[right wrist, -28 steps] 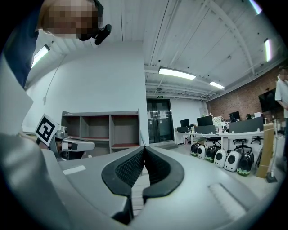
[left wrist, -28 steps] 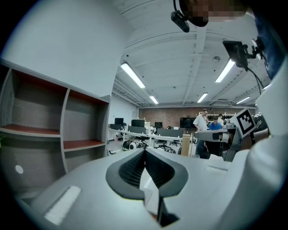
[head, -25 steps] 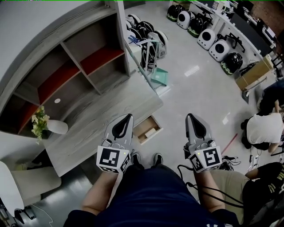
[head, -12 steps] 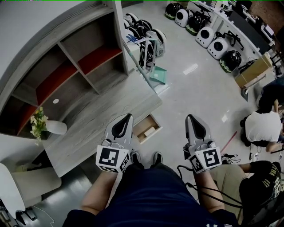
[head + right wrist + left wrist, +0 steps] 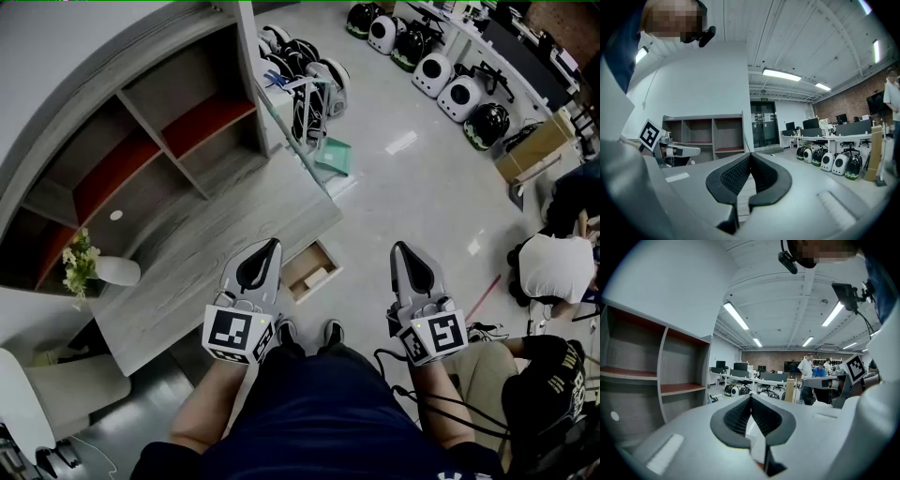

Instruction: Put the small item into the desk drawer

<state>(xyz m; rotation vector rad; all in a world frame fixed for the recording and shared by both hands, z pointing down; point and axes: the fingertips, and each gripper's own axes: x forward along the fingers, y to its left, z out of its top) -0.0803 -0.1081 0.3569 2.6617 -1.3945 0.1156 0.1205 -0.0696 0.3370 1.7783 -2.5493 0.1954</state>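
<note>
Two-handed, idling low over the dark-clothed lap (image 5: pixel 319 412): keeping the left grey plastic gripper (image 5: pixel 270 249) pressed together on nothing, with ribbed black pads touching at the tip, and keeping the right grey plastic gripper (image 5: pixel 403 251) closed and empty in the same way. Holding both just where they were a second ago, with only the head camera drifting slightly. Looking down, just beyond the left gripper, into the pale wooden desk drawer (image 5: pixel 302 265), pulled open under the edge of the grey wood-grain desk (image 5: pixel 187 281). Seeing a small pale block (image 5: pixel 317 278) already lying inside it, probably the small item. Judging, then, the placing done and at most the closing of the drawer remaining. Farther off, passing the white vase with yellow-green flowers (image 5: pixel 117 272) and the grey shelf unit with red boards (image 5: pixel 225 164). Failing to make out what the block really is, being too small for that; finding neither drawer nor block in either gripper view, both looking out across the room instead.
</note>
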